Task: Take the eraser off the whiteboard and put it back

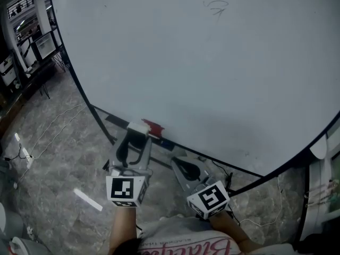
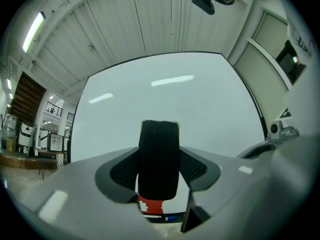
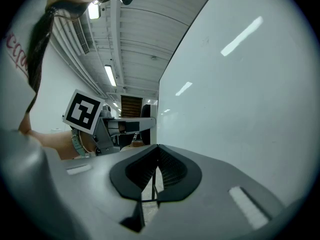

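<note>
Left gripper pinches a white-and-red-backed whiteboard eraser with a black felt face, held upright between its jaws at the lower edge of the large black-framed whiteboard; whether the felt touches the board cannot be told. Just beside it, the right gripper hangs empty above the grey stone-patterned floor, its jaws pressed together.

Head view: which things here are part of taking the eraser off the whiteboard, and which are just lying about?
Job:
eraser, gripped in the left hand-held gripper
whiteboard

Lying about:
white strip on the floor
cable on the floor
desks at the left
right hand-held gripper, shut and empty
</note>
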{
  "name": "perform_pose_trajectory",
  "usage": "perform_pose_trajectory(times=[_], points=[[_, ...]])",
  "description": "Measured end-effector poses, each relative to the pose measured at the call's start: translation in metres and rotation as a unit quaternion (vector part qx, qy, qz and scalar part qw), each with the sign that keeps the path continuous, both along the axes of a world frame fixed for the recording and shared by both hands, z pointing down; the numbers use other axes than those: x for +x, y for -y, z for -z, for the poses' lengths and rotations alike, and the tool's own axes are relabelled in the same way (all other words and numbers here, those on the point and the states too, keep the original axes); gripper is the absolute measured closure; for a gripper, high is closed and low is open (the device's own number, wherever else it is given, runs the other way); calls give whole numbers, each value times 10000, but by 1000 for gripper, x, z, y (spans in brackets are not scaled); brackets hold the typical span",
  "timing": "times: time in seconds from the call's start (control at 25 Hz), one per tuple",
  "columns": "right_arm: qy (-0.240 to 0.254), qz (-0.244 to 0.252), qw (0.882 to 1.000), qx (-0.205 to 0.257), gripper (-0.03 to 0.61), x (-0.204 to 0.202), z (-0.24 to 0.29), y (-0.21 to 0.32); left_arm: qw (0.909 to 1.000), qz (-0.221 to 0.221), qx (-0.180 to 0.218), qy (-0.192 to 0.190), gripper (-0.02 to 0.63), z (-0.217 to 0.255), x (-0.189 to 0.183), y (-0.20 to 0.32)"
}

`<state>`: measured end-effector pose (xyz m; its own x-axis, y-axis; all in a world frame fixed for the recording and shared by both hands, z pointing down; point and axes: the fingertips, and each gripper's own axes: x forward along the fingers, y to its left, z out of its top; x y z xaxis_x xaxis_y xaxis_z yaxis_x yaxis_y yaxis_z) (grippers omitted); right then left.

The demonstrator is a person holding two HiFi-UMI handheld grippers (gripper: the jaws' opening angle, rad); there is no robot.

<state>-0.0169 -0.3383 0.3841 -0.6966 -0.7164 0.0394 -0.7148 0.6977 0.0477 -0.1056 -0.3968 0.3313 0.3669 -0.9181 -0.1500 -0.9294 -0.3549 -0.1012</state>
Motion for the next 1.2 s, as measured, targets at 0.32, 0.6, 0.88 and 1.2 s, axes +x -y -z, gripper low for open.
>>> perform_pose_trajectory(times=[0.32,0.6,0.88,1.2], points=[[4,-49,10000,16,577,0,2,3,10000,-38,53,41,383,5,0,10],[9,-169,9998,72,577,7,4,12,9998,-59,157,131,383,15,1,35],[24,-243,9996,149,577,11,11,29,9991,-147,249,315,382,39,1,82],[-48,-248,9995,194,577,14,12,40,9985,-272,50,482,382,46,10,130]])
